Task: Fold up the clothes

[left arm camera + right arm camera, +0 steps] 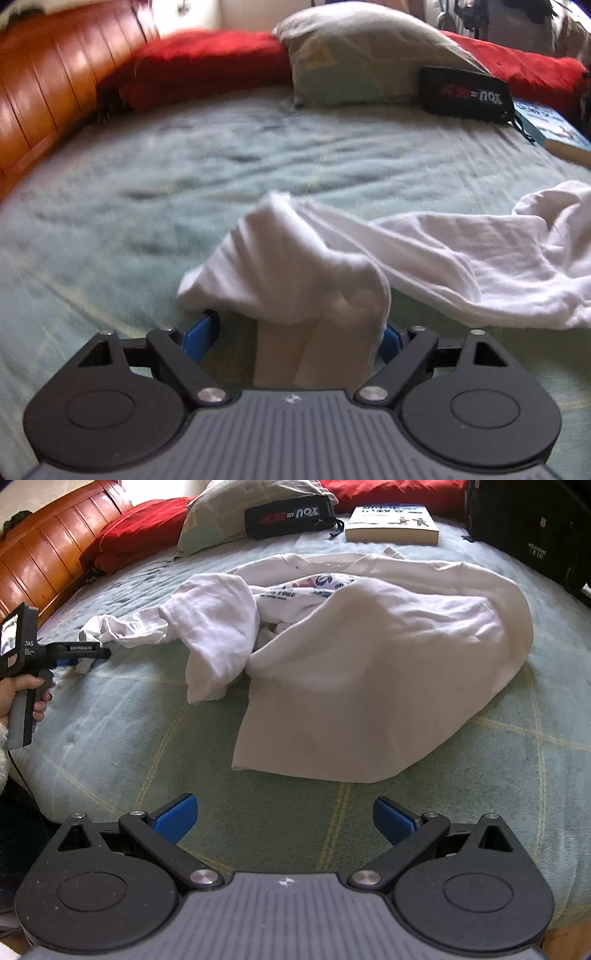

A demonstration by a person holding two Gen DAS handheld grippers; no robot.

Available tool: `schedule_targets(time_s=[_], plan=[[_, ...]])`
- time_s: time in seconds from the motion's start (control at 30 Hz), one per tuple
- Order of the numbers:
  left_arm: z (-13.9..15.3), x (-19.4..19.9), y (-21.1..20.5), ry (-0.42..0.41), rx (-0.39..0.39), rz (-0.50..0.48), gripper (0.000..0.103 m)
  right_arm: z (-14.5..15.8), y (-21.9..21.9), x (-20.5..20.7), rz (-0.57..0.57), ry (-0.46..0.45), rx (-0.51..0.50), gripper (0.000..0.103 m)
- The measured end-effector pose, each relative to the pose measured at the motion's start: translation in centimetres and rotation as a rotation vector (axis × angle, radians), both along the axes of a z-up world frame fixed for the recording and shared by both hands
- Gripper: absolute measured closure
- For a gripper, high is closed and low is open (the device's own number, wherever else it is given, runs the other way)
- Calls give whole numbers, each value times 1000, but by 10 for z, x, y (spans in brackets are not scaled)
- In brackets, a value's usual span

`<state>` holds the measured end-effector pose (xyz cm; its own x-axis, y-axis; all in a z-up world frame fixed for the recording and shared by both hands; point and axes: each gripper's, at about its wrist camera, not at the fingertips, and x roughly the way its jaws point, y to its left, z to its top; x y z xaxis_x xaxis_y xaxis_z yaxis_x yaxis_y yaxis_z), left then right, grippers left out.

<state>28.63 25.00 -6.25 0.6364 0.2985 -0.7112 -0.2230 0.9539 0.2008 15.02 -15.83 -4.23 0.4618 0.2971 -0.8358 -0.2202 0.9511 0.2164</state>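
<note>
Soft daylight, diffuse, no hard shadows. Glare streaks on the glossy wooden headboard (48,557), upper left in both views. White shirt (369,657) near blown out in its brightest folds; faint grey shade beneath its lifted edges. Left wrist view motion-blurred throughout: bedspread (184,166) smeared, pillow (362,55) soft. Right wrist view sharper, print on the book (393,522) still unreadable. Strong fisheye bowing; bed edges curve, corners darken.

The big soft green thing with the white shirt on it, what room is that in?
Most likely a bedroom: it is a bed with a pale green checked blanket, a grey-green pillow and an orange wooden headboard.
</note>
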Motion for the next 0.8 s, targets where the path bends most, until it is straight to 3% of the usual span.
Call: schedule_targets(time_s=[0.07,0.17,0.27,0.33,0.43,0.8], plan=[[1,1,-4,-6,111,43,15,-2,2,0,5,6,-4,0],[4,2,0,7,184,101,16,-4,1,-1,9,4,-8,0],[6,2,-2,14,101,31,17,-6,-1,1,1,9,0,0],[2,6,-3,22,94,40,16,-8,-1,2,-2,13,5,0],[-5,12,3,30,140,116,16,-8,0,1,9,10,-5,0],[8,13,46,75,362,226,17,-8,-12,4,-17,2,14,0]])
